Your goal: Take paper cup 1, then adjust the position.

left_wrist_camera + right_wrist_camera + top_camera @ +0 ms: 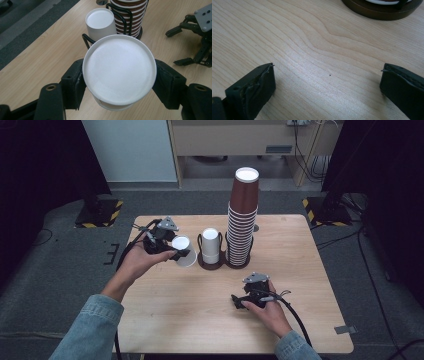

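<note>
Cup point(119, 72), upside down, clamped in left hand-held gripper point(167, 251) mid-frame, likely bound for holder point(210, 261); right hand-held gripper point(248, 301) rests apart, empty, on desk point(190, 305).

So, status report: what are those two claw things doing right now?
Left gripper clamped on an upside-down white cup. Right gripper open, empty, low over the table. Cup holder just beyond, nothing between.
</note>
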Motion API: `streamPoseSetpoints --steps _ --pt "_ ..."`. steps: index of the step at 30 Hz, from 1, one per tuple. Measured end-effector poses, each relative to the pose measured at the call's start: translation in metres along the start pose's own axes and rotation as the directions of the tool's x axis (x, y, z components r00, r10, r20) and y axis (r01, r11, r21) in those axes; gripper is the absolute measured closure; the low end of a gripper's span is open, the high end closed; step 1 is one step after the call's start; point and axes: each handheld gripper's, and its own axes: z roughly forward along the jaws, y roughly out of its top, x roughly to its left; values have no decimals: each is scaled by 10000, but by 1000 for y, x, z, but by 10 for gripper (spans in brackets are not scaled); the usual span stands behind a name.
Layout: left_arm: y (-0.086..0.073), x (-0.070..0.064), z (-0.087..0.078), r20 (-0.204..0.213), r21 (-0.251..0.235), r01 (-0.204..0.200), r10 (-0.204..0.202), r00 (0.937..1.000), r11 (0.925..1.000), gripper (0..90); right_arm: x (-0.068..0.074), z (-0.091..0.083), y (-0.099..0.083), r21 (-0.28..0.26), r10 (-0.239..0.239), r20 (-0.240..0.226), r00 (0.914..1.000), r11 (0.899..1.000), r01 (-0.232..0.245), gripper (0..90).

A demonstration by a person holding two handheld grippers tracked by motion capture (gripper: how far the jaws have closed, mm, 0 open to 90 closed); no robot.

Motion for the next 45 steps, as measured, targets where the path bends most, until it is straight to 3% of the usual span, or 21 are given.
streamPoseSetpoints --steps 30,33,39,42,45 --pt "-30 -14 10 267 348 -12 3 9996 9994 323 1 1 1 -1 -10 -3 10000 10000 10 3" --pt "-31 -16 10 307 332 -47 37 9995 9994 323 4 2 2 -9 193 151 9997 9998 -193 3" --pt "-33 -22 11 343 261 -78 69 9994 9996 323 10 -1 5 205 -199 -371 9991 9996 206 61" --pt "-34 -24 11 350 267 -125 116 9993 9996 323 18 -3 8 62 7 -908 9959 10000 -2 68" --pt "-34 -27 9 351 223 -143 135 9993 9996 323 30 -4 12 9 -180 -1168 9930 9998 182 91"
